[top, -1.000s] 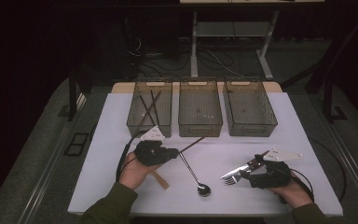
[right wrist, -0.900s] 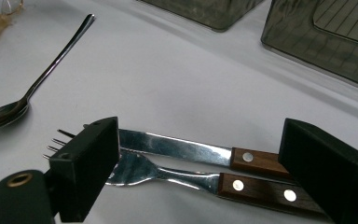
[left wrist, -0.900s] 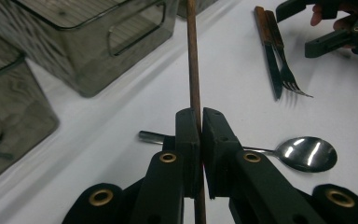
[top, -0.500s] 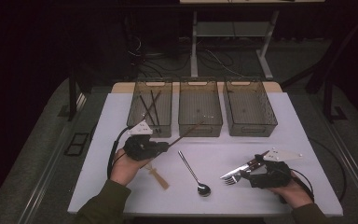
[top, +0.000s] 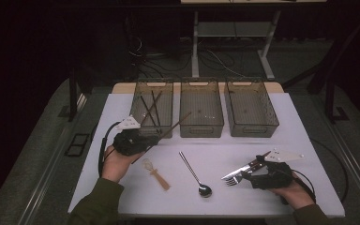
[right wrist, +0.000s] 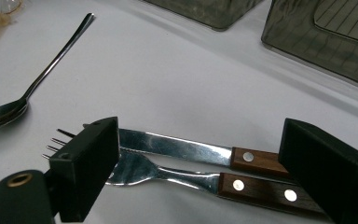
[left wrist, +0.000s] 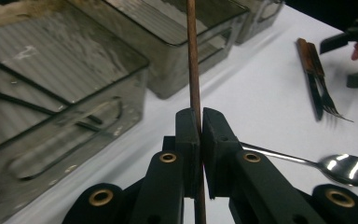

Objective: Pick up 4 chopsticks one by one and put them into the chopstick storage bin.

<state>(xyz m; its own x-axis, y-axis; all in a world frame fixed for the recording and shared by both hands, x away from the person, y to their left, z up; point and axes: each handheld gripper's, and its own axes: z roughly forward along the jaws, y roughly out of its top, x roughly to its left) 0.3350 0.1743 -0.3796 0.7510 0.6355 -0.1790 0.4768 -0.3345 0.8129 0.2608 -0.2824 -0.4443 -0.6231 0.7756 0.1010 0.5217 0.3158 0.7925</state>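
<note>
left gripper (top: 155, 138) sits left of centre in the high view, jaws pinched tight on a brown chopstick (left wrist: 193, 70) slanting up-right over the left bin (top: 152, 105). right gripper (right wrist: 200, 170), lower right, gapes wide, straddling knife (right wrist: 182, 148) and fork (right wrist: 168, 175) flat on the table (top: 243, 150).

Matt wooden chopstick (left wrist: 194, 70); glossy metal spoon (left wrist: 349, 169); smoky translucent plastic bins (top: 201, 108)

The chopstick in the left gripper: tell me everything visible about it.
The chopstick is a thin, straight, reddish-brown stick that looks like wood. The left gripper is shut on it, the pads pinching it partway along. In the high view it slants up and to the right off the table, its far end over the near edge of the middle bin, its other end jutting out below the gripper. Only the jaws touch it.
</note>
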